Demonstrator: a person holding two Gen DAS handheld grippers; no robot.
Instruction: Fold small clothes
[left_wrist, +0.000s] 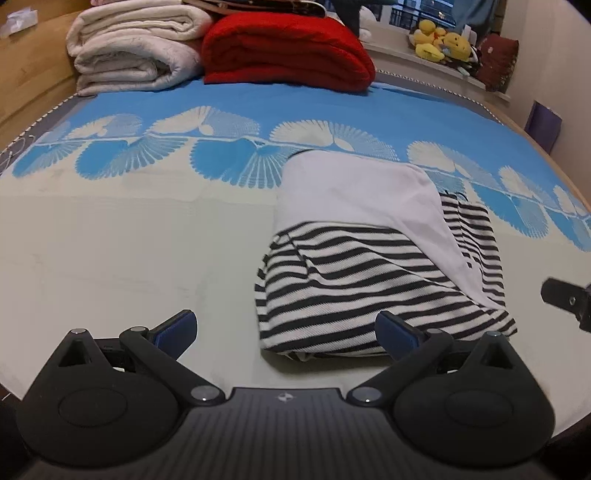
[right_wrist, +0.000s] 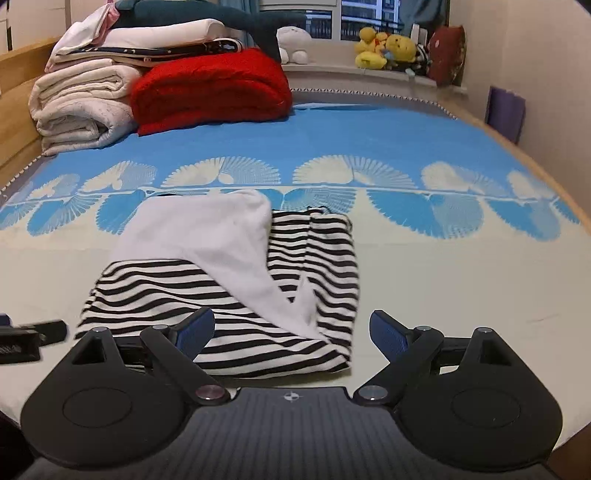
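Blue-and-cream bedspread with a fan-shaped print (left_wrist: 122, 236) — at its far end I log a folded cream quilt (left_wrist: 133, 51) beside a folded red blanket (left_wrist: 284, 55). Folded black-and-white striped small garment with a white panel (right_wrist: 221, 295) lies flat on the cream part. My left gripper (left_wrist: 286, 330) and right gripper (right_wrist: 291, 334) — both spread wide, holding nothing, just short of its near edge.
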